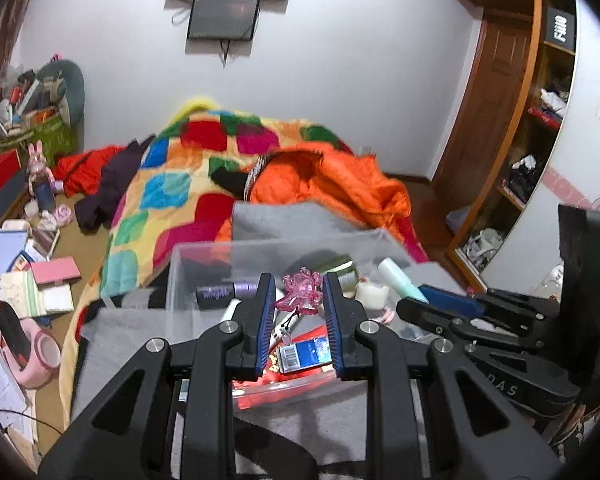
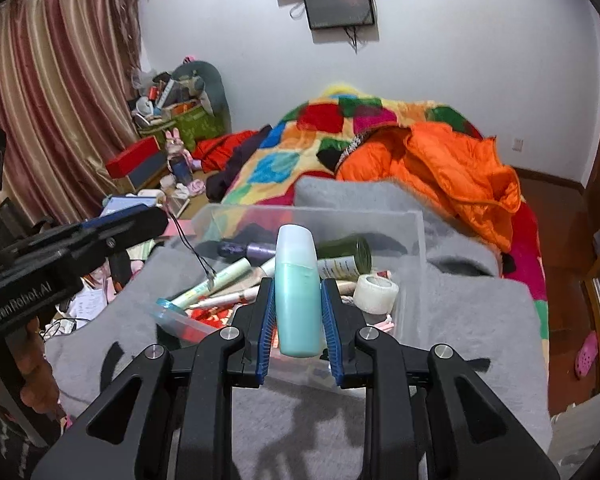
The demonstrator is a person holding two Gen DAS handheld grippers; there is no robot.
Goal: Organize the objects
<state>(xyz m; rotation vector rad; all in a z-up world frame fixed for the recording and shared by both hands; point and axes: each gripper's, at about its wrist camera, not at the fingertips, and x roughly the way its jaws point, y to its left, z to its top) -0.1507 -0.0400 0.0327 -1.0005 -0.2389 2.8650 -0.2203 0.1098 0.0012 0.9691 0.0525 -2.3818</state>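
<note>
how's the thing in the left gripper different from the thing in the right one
The left gripper holds a pink charm; the right gripper holds a teal bottle.
The charm is clear pink and knobbly, the bottle opaque, smooth and rounded.
The charm is small and has a black cord hanging below it; the bottle is taller and stands upright between the pads.
Both are held above the clear plastic bin.
</note>
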